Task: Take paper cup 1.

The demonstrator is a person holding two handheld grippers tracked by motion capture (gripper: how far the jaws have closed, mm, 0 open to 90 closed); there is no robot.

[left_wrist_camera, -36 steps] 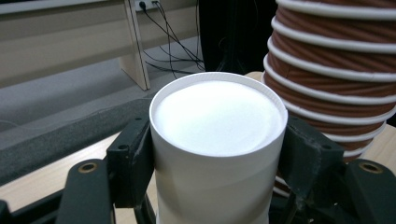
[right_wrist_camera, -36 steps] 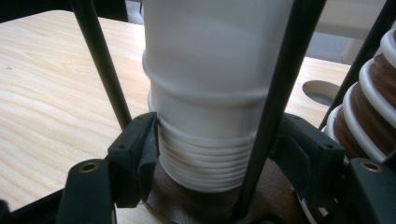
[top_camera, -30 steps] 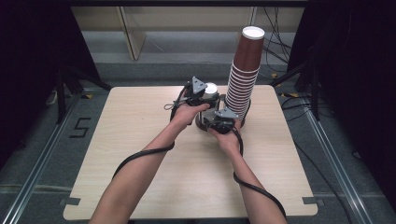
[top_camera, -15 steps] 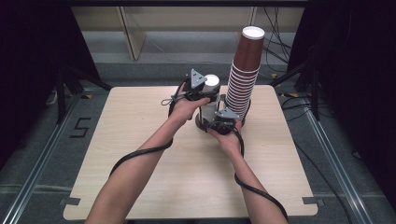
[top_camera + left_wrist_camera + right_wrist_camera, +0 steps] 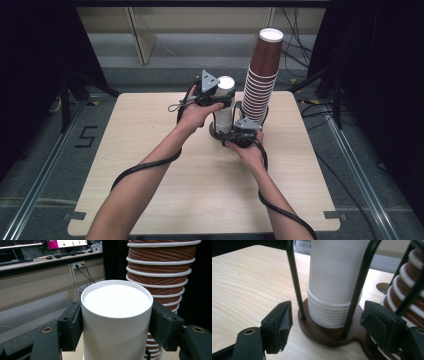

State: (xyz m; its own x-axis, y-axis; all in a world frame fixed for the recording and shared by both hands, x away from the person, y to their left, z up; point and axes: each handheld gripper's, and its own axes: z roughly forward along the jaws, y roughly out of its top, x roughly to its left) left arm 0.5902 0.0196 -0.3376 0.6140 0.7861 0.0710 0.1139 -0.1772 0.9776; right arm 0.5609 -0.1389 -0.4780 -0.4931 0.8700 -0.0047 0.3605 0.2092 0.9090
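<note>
Since 1 second ago left gripper (image 5: 220,95) raised white cup (image 5: 223,102), right jaws were opening | left view: pads clamp cup (image 5: 116,315) | right view: gripper (image 5: 325,325) parted around holder base (image 5: 322,333), no contact.

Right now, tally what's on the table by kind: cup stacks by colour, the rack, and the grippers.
White cup stack: 1
Brown cup stack: 1
Wire rack with brown base: 1
Grippers: 2, left gripper and right gripper
Total: 5
</note>
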